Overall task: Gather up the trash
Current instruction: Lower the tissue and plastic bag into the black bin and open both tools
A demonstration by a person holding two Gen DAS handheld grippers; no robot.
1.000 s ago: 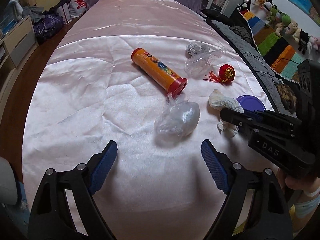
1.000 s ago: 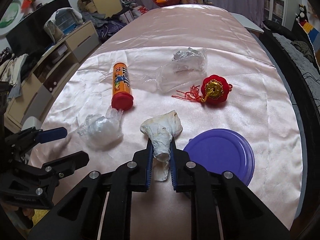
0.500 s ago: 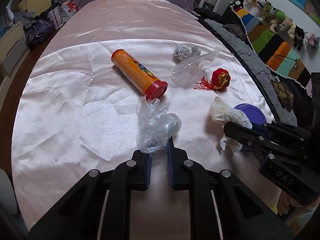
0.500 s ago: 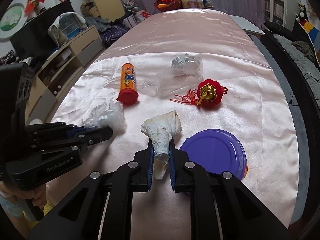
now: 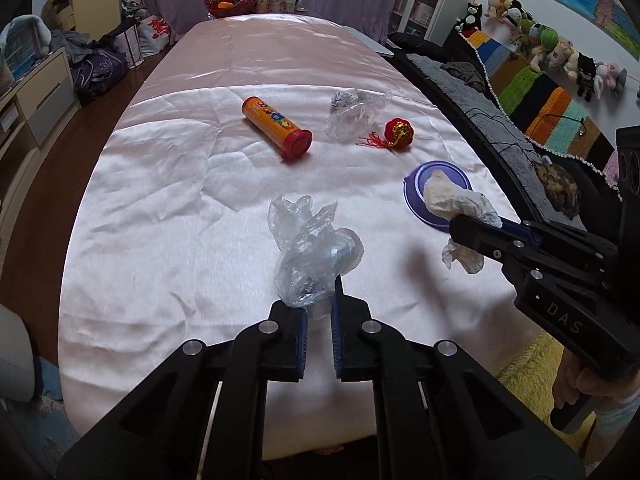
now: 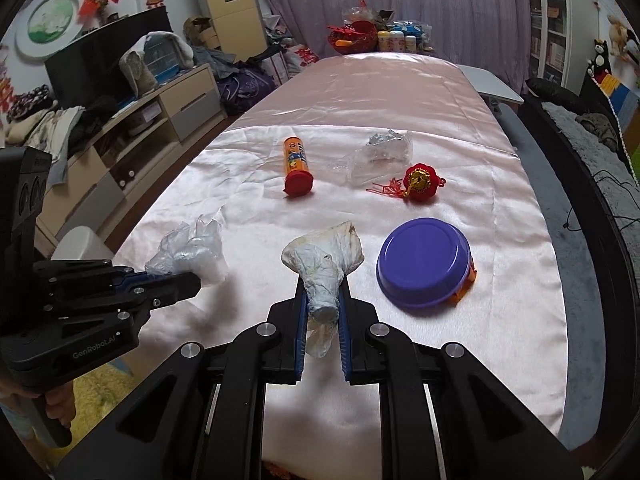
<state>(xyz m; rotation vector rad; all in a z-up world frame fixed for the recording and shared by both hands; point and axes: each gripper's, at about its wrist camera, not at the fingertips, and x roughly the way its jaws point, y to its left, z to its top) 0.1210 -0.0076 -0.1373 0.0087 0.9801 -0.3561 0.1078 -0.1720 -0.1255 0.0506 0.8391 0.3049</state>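
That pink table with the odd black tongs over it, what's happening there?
A person is clearing trash by hand with two grippers. The left gripper is shut on a crumpled clear plastic bag, and the right gripper is shut on a wadded white tissue, both lifted off the pink tablecloth. On the cloth lie an orange tube, a second clear plastic wrapper, a red ornament and a purple lid.

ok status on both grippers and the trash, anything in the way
Left gripper shut on clear plastic bag. Right gripper shut on crumpled tissue. Both held above the tablecloth. Nothing in the way.
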